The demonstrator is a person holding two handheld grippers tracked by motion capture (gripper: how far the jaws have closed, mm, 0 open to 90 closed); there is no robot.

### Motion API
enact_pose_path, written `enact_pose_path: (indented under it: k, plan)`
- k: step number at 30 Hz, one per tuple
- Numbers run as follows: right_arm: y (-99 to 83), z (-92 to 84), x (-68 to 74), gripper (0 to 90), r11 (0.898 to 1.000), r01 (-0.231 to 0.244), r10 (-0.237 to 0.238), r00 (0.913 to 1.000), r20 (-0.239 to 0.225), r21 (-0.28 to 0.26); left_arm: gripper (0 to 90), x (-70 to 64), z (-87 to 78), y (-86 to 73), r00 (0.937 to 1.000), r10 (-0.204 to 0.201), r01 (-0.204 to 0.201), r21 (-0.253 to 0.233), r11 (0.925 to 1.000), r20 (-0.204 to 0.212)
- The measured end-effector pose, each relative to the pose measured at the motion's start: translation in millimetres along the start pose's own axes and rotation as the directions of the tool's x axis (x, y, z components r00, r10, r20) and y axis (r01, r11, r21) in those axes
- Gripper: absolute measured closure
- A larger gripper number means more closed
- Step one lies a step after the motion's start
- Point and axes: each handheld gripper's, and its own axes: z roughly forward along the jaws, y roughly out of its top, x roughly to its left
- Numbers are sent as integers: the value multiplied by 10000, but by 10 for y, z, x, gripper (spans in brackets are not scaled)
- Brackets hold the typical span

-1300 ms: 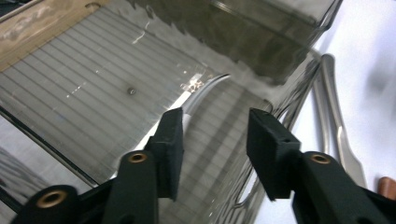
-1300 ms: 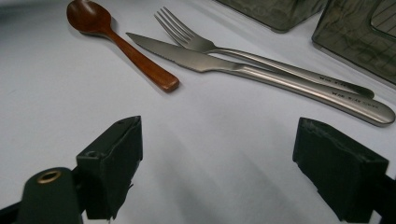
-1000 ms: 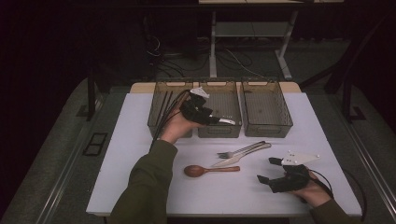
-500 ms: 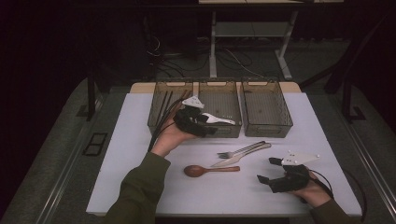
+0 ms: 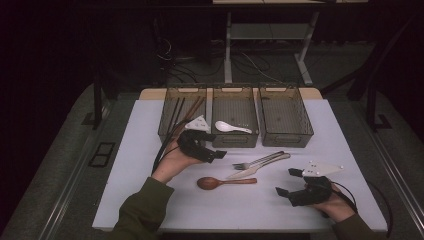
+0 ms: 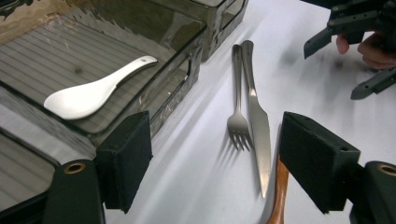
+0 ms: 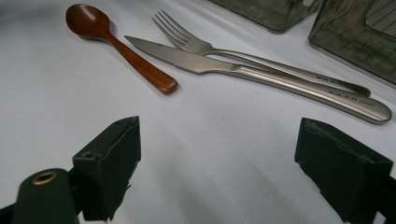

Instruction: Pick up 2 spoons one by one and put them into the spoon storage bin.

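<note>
The white surface (image 5: 150,150) carries three smoked clear bins in a row along its far edge. The left bin (image 5: 182,117) holds dark chopsticks (image 5: 175,112), the middle bin (image 5: 235,117) holds a white ceramic spoon (image 5: 231,127) lying flat on its ribbed floor, and the right bin (image 5: 285,117) stands at the row's other end. The left claw (image 5: 218,154) hangs just in front of the middle bin's near wall; its jaws have just been opening and stand wide with nothing between them. The right claw (image 5: 286,182) rests near the surface's near right corner, jaws wide and holding nothing. Between the two claws, around the middle of the surface, lie a steel knife (image 5: 260,166) and a steel fork (image 5: 257,161) side by side, touching. A wooden spoon (image 5: 225,182) lies just nearer the near edge, its handle end under the knife's tip
</note>
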Motion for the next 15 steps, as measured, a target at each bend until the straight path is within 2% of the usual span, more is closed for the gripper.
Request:
enact_pose_path:
  k: [6,15]
  plan:
    - [-6,-3,-1,143,10000,-46,46,10000,7,45,229,-48,-84,-148,10000,-84,82,-303,9995,-43]
    - [-8,-3,1,143,10000,-1,1,10000,53,21,190,-134,-197,-383,9998,-177,177,-92,9998,-53]
